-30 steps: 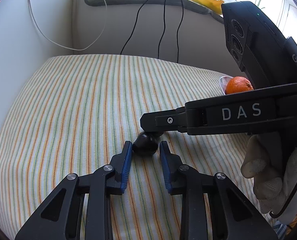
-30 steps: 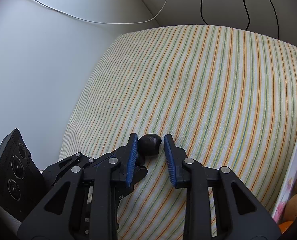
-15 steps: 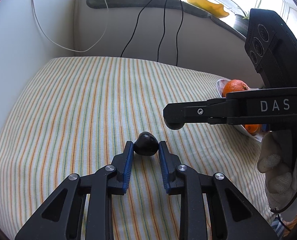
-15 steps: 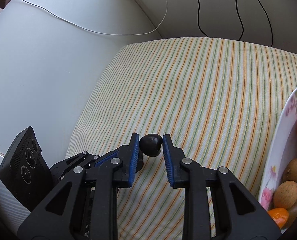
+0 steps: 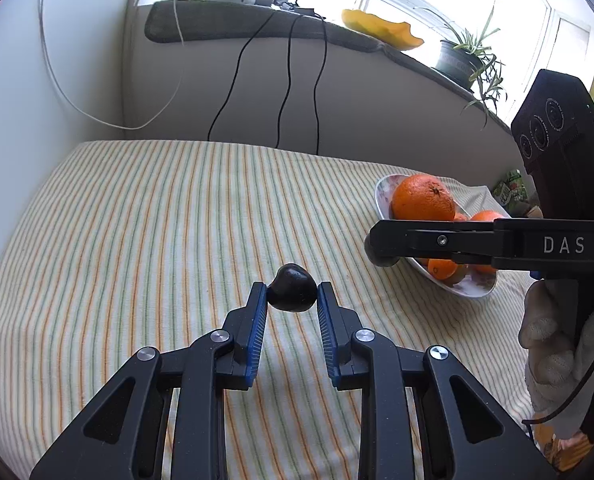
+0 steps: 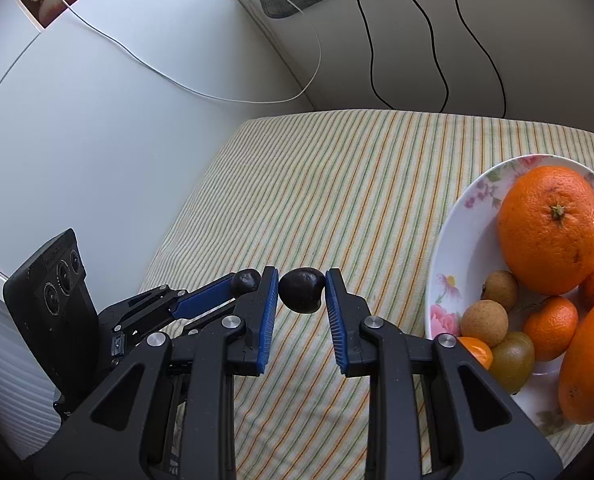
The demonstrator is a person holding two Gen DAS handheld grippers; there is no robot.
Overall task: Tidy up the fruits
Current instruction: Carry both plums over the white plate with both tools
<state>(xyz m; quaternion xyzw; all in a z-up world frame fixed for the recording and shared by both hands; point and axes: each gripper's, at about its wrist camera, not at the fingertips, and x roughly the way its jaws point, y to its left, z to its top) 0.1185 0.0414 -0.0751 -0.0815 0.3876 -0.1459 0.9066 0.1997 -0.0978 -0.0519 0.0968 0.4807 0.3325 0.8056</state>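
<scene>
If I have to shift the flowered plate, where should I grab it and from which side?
Probably the plate rim on the striped cloth side: it is bare there, while the big orange and small fruits crowd the other side. The rim lifts off the cloth, so one finger could go under. The left gripper and right gripper each hold a dark fruit; free one first.

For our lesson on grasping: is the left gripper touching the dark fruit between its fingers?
Touching. In the left wrist view, the left gripper has both blue pads against the sides of the dark fruit, with no gap.
</scene>
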